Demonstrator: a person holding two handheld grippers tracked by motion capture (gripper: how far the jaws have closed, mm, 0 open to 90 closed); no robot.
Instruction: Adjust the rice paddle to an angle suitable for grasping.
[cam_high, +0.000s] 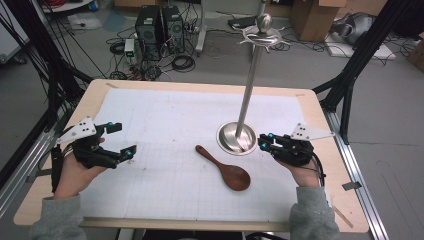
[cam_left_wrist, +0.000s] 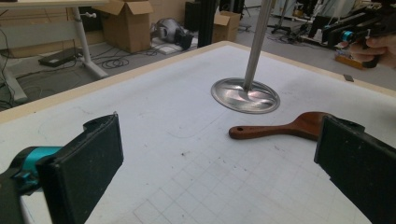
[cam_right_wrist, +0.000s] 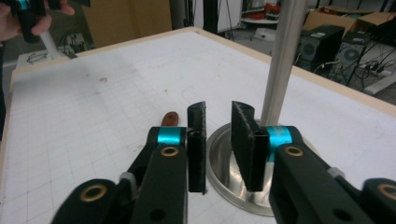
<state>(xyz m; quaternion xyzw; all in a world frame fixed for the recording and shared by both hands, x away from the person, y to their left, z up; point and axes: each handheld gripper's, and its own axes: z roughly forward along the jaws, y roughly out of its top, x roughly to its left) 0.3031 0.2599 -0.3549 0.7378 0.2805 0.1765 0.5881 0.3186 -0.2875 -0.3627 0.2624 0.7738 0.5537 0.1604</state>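
Black jaws of the left gripper (cam_high: 116, 139) stand wide apart over the white mat (cam_high: 165, 120). Rightward, the wooden spoon (cam_high: 226, 169) lies flat beside the steel stand's base (cam_high: 236, 138). Farther right, the right gripper (cam_high: 264, 140) shows a narrow gap, holding nothing.

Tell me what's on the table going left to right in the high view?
left gripper → wooden spoon → metal stand → right gripper
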